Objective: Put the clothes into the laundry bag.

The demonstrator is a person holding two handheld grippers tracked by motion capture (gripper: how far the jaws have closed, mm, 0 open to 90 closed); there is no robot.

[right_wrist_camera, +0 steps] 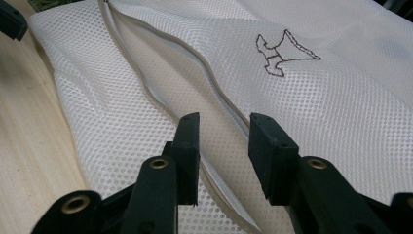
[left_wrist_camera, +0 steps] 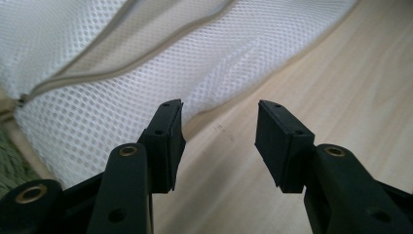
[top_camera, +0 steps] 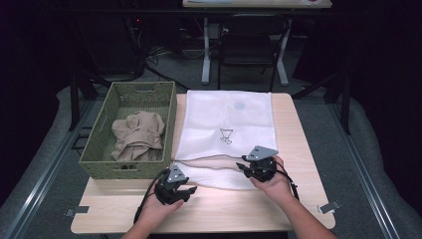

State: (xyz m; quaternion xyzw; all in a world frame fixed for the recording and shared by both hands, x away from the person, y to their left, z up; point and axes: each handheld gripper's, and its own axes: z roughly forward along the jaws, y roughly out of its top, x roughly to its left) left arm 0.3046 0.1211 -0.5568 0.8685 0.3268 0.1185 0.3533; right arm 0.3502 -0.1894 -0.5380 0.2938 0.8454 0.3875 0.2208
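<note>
A white mesh laundry bag (top_camera: 226, 124) with a small stitched emblem (right_wrist_camera: 287, 51) lies flat on the wooden table (top_camera: 298, 129). Its beige zipper (top_camera: 209, 160) runs along the near end and gapes apart. My left gripper (top_camera: 191, 190) is at the bag's near left corner. Its jaws (left_wrist_camera: 219, 131) are open, with the mesh edge (left_wrist_camera: 97, 48) and bare wood between them. My right gripper (top_camera: 242, 167) is at the zipper's right part. Its jaws (right_wrist_camera: 224, 141) stand open just over the zipper tape (right_wrist_camera: 160, 97), not pressing on it.
A green woven basket (top_camera: 124, 169) stands at the table's left and holds a crumpled beige garment (top_camera: 139, 134). Bare wood runs along the front edge (top_camera: 224, 209). A dark chair (top_camera: 249, 45) and table legs stand beyond the far edge.
</note>
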